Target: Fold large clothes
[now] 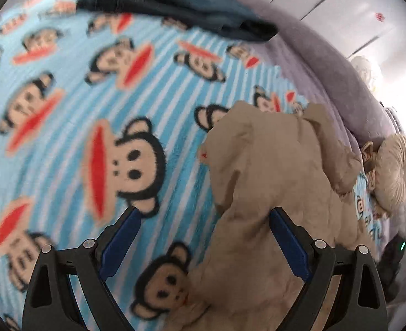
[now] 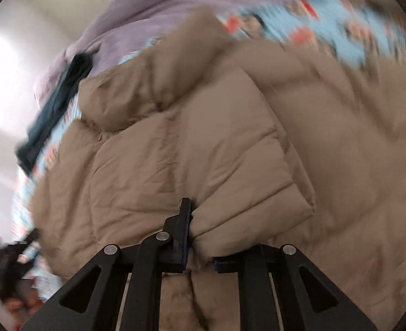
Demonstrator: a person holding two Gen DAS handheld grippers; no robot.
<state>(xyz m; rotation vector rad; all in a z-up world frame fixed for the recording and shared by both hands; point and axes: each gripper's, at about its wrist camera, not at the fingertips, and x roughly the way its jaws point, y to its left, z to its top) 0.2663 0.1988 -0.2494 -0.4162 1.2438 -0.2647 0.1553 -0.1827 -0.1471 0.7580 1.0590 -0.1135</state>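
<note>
Now the right gripper (image 2: 200, 237) is clenched on an edge of the beige puffer jacket (image 2: 203, 143), and the left gripper (image 1: 205, 220) hangs released over the monkey-print blanket (image 1: 65, 138).

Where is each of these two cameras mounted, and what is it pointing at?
Left wrist: on the left gripper, looking down at the striped blue monkey-print blanket; its open blue-padded fingers show.
Right wrist: on the right gripper, looking down at the puffy beige quilted jacket, its fingers clamped on a fold.
Shared: jacket, blanket, dark blue garment, lilac blanket.
</note>
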